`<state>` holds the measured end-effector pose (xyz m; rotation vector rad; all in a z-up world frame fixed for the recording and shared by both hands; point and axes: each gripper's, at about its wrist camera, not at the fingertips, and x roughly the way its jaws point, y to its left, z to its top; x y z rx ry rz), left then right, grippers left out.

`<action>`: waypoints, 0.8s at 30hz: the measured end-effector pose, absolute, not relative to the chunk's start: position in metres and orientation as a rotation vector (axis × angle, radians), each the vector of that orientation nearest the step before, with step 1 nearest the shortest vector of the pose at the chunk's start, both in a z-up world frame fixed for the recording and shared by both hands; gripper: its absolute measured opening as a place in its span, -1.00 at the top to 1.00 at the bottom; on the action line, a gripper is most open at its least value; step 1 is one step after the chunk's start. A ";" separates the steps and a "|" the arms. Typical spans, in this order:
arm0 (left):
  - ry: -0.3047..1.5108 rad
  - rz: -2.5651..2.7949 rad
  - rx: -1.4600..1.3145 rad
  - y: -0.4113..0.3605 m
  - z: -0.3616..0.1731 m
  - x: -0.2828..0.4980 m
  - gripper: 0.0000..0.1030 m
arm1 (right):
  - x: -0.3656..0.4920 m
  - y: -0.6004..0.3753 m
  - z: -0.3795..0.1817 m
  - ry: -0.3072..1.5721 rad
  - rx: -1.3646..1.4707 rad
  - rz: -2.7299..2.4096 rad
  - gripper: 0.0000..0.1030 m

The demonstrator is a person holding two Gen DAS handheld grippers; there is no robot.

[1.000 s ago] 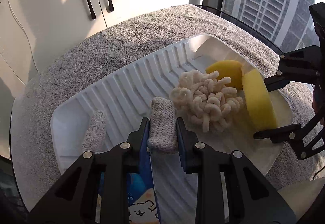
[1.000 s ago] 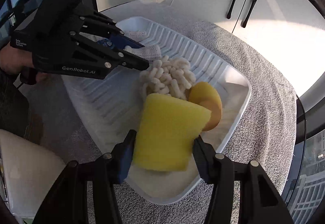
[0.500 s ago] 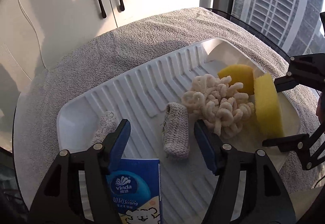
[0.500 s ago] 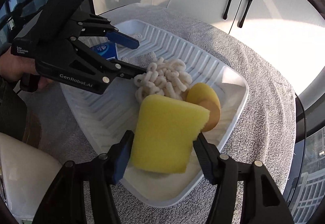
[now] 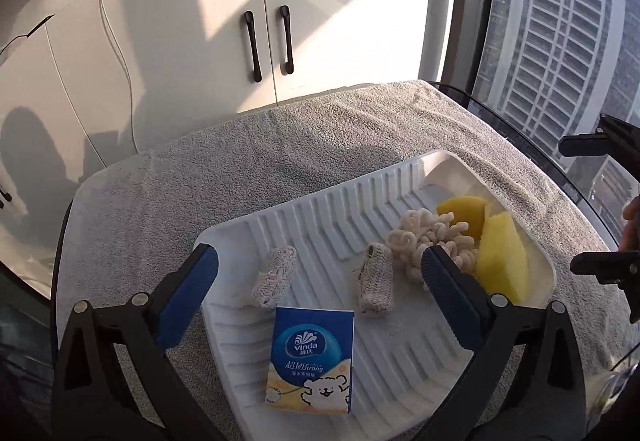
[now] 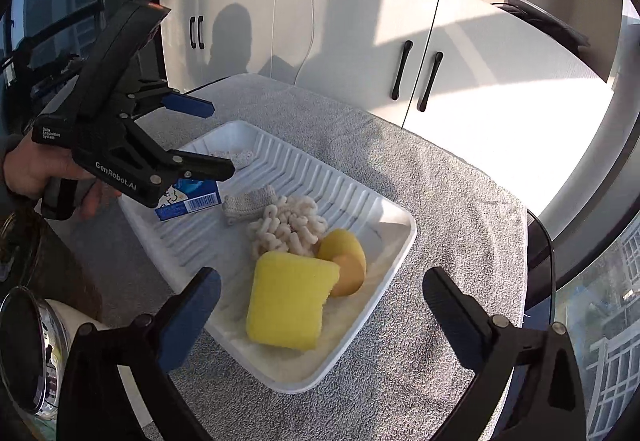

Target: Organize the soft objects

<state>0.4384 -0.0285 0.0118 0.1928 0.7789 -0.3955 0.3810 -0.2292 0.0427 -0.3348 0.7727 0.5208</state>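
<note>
Both tools are up and clear of the white ribbed tray (image 5: 400, 177). The left tool (image 5: 320, 273) has just been opening and its blue pads stand wide apart, nothing between them; the knitted piece (image 5: 376, 281) lies free on the ribs below, long axis running from the near edge toward the far rim. The right tool (image 6: 320, 293) has just been opening too, its pads spread wide, and the yellow sponge block (image 6: 288, 305) sits loose in the tray's near corner, leaning on the round yellow sponge (image 6: 344, 257).

What's hard to see? In the left view the right tool shows only as black finger ends at the frame's edge, with a sliver of hand beside them. In the right view, the left tool's body covers most of the tissue pack (image 6: 188, 197), leaving only a blue edge and a barcode. The second knitted piece (image 5: 276, 277) is barely a scrap behind that tool there.

Writing: the tissue pack reads "Vinda" and "Ultra Strong", with Chinese characters and a cartoon bear, lying flat at the tray's near end, its top toward the knitted pieces. The left tool's side reads "GenRobot.AI" and "Data Acquisition System".

The cream looped mitt (image 5: 428, 237) is bunched between the knitted piece and the sponges. The tray rests on a grey towel (image 5: 280, 145) covering the surface.
</note>
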 end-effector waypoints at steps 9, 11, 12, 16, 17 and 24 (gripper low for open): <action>0.653 -0.315 0.149 0.002 0.064 0.391 -1.00 | 0.342 -0.237 0.101 0.651 -0.293 0.484 -1.00; 0.611 -0.303 0.139 0.010 0.080 0.371 -1.00 | 0.325 -0.240 0.117 0.615 -0.273 0.474 -1.00; 0.587 -0.298 0.141 0.014 0.088 0.359 -1.00 | 0.316 -0.240 0.125 0.599 -0.262 0.476 -1.00; 0.492 -0.276 0.149 0.026 0.115 0.309 -1.00 | 0.273 -0.238 0.157 0.531 -0.227 0.476 -1.00; 0.474 -0.268 0.146 0.029 0.121 0.294 -1.00 | 0.263 -0.238 0.164 0.518 -0.215 0.485 -1.00; 0.399 -0.271 0.131 0.035 0.134 0.209 -1.00 | 0.185 -0.218 0.192 0.439 -0.250 0.499 -1.00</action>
